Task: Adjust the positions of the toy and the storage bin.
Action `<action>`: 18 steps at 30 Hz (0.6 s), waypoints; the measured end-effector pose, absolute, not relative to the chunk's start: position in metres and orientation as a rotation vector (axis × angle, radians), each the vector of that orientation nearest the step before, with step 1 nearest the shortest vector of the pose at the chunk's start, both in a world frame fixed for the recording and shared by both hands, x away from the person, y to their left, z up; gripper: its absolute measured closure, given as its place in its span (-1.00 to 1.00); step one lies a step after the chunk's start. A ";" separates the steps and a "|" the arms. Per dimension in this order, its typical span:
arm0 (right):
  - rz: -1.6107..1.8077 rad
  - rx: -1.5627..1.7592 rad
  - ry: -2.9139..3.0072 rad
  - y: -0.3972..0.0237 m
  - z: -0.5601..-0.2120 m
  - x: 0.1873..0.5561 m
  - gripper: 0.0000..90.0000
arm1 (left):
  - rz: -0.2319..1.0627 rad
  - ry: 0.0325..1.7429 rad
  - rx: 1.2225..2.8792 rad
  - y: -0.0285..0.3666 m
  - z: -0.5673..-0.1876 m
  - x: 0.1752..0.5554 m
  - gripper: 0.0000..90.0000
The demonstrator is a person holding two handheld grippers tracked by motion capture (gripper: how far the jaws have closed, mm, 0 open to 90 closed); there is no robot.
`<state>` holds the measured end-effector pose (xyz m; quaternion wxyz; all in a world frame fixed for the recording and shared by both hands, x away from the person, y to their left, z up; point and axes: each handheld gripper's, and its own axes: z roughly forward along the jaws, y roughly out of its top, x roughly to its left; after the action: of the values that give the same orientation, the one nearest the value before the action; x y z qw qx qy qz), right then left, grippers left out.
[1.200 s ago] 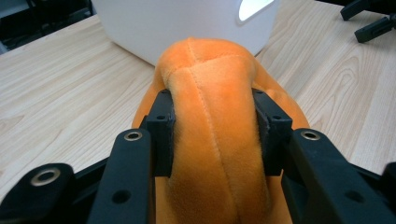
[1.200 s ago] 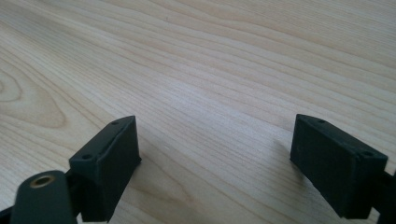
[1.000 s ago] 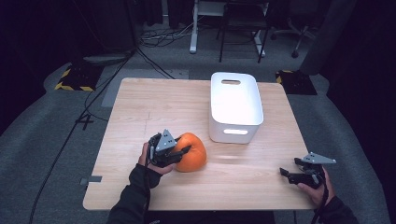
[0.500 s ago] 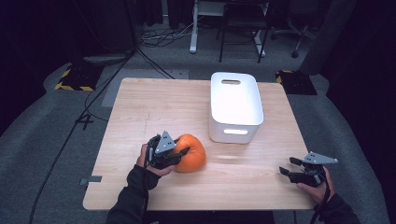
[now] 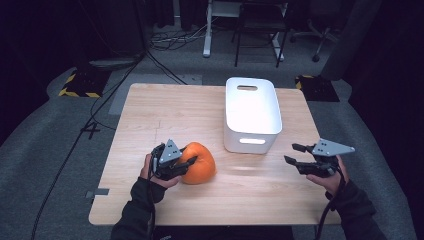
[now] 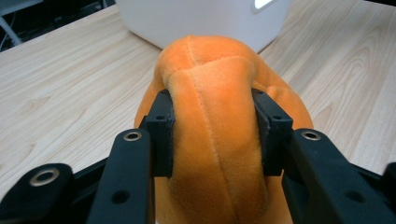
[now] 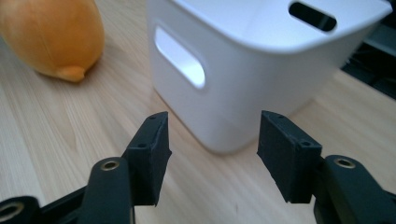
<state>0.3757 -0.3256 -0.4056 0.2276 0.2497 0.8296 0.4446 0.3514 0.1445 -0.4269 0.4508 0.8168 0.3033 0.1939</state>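
Right gripper has lifted off the near right edge, its empty jaws just closing partway. Left gripper pinches the plush, which sits near left of the bin. Plush looks soft, light, compressible; a central fold grips best.

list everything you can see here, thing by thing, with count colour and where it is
plush toy: one, orange, on the table's near left part, clamped between the left jaws
bin: one, white, open top, handle slots, on the table right of centre, toward the far edge
table: one, light wood, centre of the high view
desk legs and chairs: dark, on the floor beyond the table
cables: black, on the grey floor at left
left gripper: one, black, shut on the plush toy
right gripper: one, black, jaws have just been closing, nothing between them, over the table's near right edge
forearms: two, dark sleeves, bottom of the high view
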 end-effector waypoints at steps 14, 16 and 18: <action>1.220 0.526 2.347 -0.250 -0.369 0.418 -0.03 | 0.487 0.772 2.021 0.160 -0.427 0.347 0.30; 1.205 0.540 2.385 -0.237 -0.369 0.427 -0.03 | 0.485 0.774 2.024 0.160 -0.426 0.347 0.30; 1.196 0.556 2.408 -0.228 -0.371 0.434 0.01 | 0.478 0.776 2.021 0.159 -0.427 0.347 0.29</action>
<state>0.4335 -0.2284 -0.3713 0.1966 0.1984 0.8599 0.4272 0.3474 0.1590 -0.4267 0.4458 0.8160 0.3134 0.1930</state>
